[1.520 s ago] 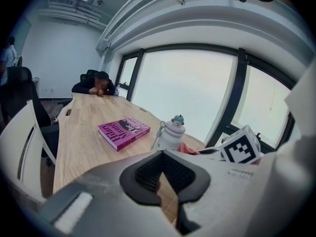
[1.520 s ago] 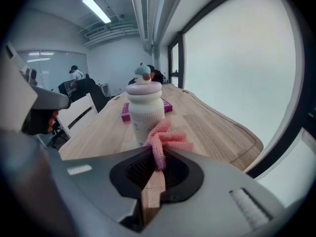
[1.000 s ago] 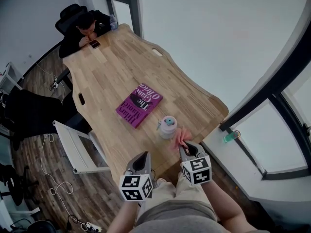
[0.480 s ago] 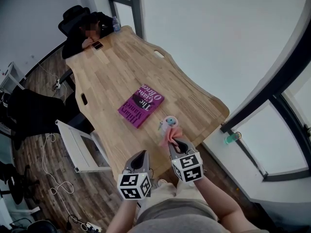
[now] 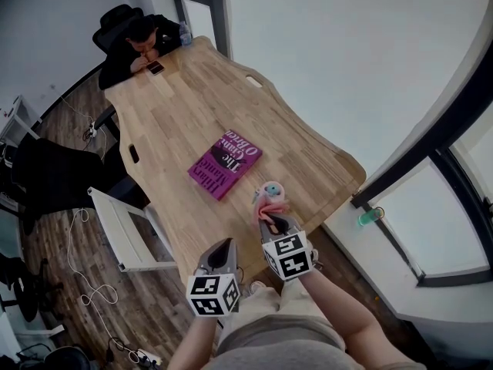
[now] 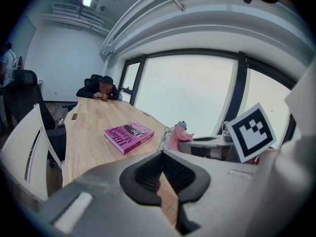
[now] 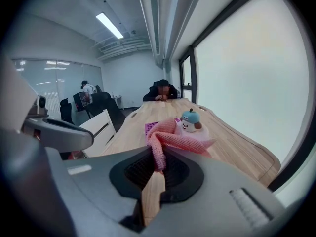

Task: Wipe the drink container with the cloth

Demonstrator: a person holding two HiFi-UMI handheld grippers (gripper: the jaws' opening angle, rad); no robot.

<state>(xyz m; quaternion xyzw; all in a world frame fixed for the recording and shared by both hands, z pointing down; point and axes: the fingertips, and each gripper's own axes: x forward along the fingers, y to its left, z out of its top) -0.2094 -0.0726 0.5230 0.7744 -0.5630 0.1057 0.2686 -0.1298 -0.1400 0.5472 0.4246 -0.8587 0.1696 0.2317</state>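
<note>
The drink container (image 5: pixel 269 192) is a small pale cup with a little figure on its lid, standing near the table's front edge. A pink cloth (image 5: pixel 271 206) drapes over its near side, with my right gripper (image 5: pixel 272 220) shut on the cloth's tail. In the right gripper view the cloth (image 7: pixel 170 141) runs from the jaws up against the container (image 7: pixel 193 126). My left gripper (image 5: pixel 224 247) hangs shut and empty at the table edge, left of the container. From the left gripper view (image 6: pixel 161 155) the cloth (image 6: pixel 176 138) covers most of the container (image 6: pixel 180 127).
A purple book (image 5: pixel 224 163) lies just behind and left of the container on the long wooden table (image 5: pixel 177 114). A person (image 5: pixel 139 41) sits at the far end. A white chair (image 5: pixel 123 233) stands at the left, and a green cup (image 5: pixel 368 216) on the window sill.
My right gripper has moved left and forward with the cloth, from right of the container to directly before it; the cloth now lies over the cup. The left gripper has stayed put.
</note>
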